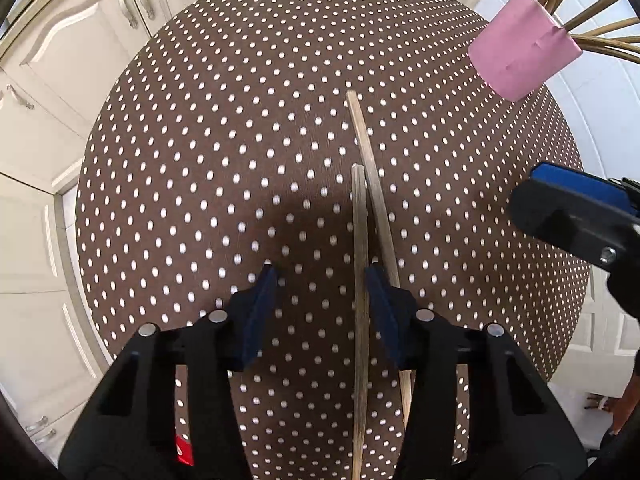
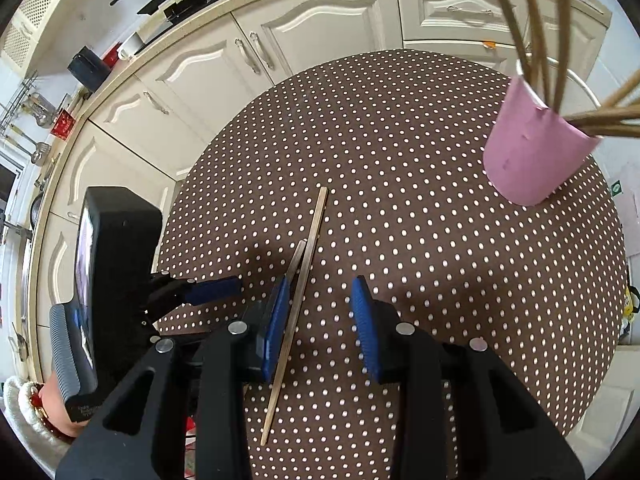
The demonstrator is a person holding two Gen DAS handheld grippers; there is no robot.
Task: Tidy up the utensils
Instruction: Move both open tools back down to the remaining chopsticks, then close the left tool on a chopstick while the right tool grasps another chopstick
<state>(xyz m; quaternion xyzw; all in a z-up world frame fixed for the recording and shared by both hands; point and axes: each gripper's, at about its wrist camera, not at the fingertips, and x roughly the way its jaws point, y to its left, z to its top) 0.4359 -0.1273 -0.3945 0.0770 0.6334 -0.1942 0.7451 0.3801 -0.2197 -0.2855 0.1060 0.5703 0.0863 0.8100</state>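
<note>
Left claw points steeply down over the worktop, jaws partly apart. One stick lies between the pads, close against the right-hand pad; the pads do not press it. A second, longer stick runs just beside it at 1 o'clock, passing under the right-hand finger. Right claw also points down, jaws partly apart and gripping nothing. In its view the long stick crosses directly in front of the left-hand pad; whether pad and stick touch cannot be told.

Worktop: round, covered in brown cloth with white dots. White cabinets stand behind it at 12 o'clock.

Pink cup stands at 2 o'clock near the worktop edge, well apart from both claws, holding several sticks that fan outward.

Both loose sticks lie flat at centre, near-parallel, running from 6 to 12 o'clock.
</note>
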